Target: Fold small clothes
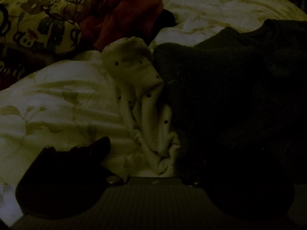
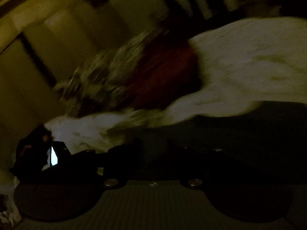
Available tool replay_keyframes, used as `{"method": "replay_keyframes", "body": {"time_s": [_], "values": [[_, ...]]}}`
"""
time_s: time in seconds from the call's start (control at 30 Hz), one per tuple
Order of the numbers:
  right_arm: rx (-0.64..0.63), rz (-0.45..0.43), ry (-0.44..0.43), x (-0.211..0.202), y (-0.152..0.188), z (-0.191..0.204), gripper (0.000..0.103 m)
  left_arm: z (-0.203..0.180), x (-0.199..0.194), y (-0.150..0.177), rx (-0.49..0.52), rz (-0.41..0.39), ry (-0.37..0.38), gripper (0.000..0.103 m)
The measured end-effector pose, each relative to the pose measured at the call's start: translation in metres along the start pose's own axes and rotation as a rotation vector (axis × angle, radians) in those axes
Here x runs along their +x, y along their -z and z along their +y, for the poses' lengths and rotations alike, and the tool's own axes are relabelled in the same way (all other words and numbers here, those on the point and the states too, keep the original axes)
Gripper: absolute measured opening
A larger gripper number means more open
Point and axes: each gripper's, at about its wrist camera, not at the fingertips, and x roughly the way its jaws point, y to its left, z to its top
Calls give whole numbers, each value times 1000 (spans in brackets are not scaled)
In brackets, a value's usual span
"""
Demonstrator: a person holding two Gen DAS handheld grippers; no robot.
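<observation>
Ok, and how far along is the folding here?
Done: nothing looks folded. A red garment and monkey-print fabric lie heaped on the floral bedsheet.
In hand: a white polka-dot garment is bunched between the left tongs; it is too dark to confirm a grip. The right tongs look open and empty in a blurred view.
Left: every piece, including the dark garment.

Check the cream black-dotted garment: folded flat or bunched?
Bunched. The cream black-dotted garment is gathered into creased ridges rising between the floral bedsheet and a dark cloth.
</observation>
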Motion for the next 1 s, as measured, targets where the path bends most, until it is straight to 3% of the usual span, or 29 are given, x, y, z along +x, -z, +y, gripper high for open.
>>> {"method": "replay_keyframes", "body": {"time_s": [0.07, 0.17, 0.2, 0.3, 0.37, 0.47, 0.57, 0.67, 0.73, 0.8, 0.87, 0.9, 0.93, 1.0], "values": [[26, -42, 124, -58, 14, -27, 66, -5, -13, -8, 14, 7, -20, 103], [8, -27, 306, -104, 46, -55, 66, -19, -49, -19, 62, -59, -16, 103], [21, -23, 331, -113, 58, -63, 65, -28, -67, -24, 83, -100, -19, 103], [92, -12, 311, -120, 92, -84, 56, -58, -101, -35, 141, -163, -10, 103], [51, 12, 326, -107, 106, -92, 48, -81, -113, -41, 169, -182, 16, 103], [11, 57, 372, -79, 113, -96, 46, -124, -121, -46, 213, -172, 82, 103], [105, 73, 236, -51, 111, -104, 47, -163, -123, -44, 254, -159, 145, 103], [207, 33, 162, -36, 106, -113, 63, -194, -119, -37, 277, -151, 184, 103], [258, 68, 168, -22, 105, -116, 83, -206, -110, -32, 278, -123, 209, 103], [237, 104, 197, -7, 108, -111, 84, -216, -101, -23, 277, -83, 207, 103], [219, 76, 210, -3, 113, -108, 77, -216, -94, -16, 272, -59, 210, 103], [197, 72, 213, -2, 113, -105, 54, -214, -92, -13, 265, -47, 216, 103], [155, 70, 222, -1, 114, -100, 25, -211, -91, -13, 254, -38, 225, 103], [119, 65, 250, -5, 114, -92, 18, -204, -88, -10, 234, -25, 241, 103]]}}
